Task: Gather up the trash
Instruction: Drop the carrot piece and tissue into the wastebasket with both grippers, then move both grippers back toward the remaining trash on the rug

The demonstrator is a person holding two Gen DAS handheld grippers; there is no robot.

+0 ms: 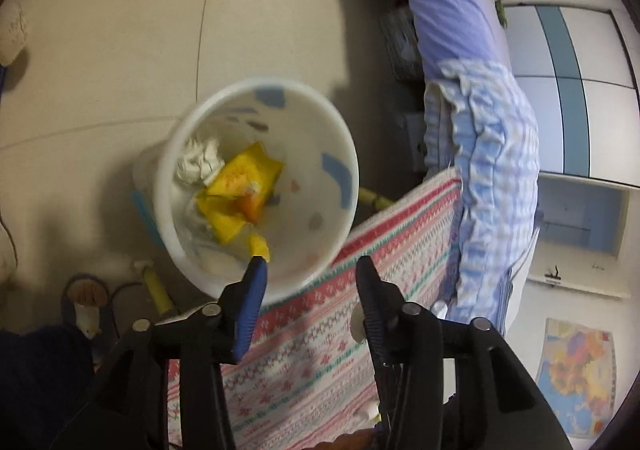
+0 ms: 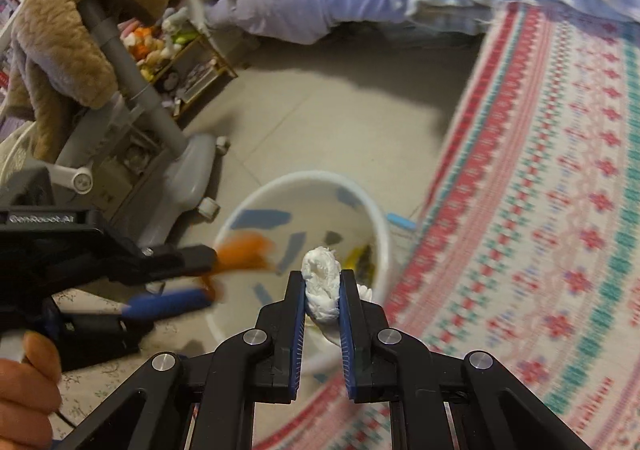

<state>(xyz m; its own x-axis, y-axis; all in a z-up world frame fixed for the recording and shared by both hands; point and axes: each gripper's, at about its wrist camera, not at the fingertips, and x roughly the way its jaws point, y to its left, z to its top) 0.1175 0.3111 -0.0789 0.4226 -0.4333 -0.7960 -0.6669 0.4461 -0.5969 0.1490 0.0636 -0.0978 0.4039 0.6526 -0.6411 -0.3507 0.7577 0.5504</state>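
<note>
My right gripper (image 2: 322,282) clamps a tissue wad (image 2: 321,286) over the bin (image 2: 382,226); left gripper (image 1: 310,264) jaws gape, empty.

One bin (image 1: 224,101), two tools (image 1: 310,266), one held tissue wad (image 2: 322,286).

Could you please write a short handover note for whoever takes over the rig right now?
Left gripper: open, nothing between its fingers, over the white bin; a blurred orange scrap is at its fingertips in the right wrist view.
Right gripper: shut on a crumpled white tissue, above the bin's near rim.
Done: yellow wrapper and white paper wad lie in the bin.
Left: open the right fingers over the bin, then look for more trash.
</note>
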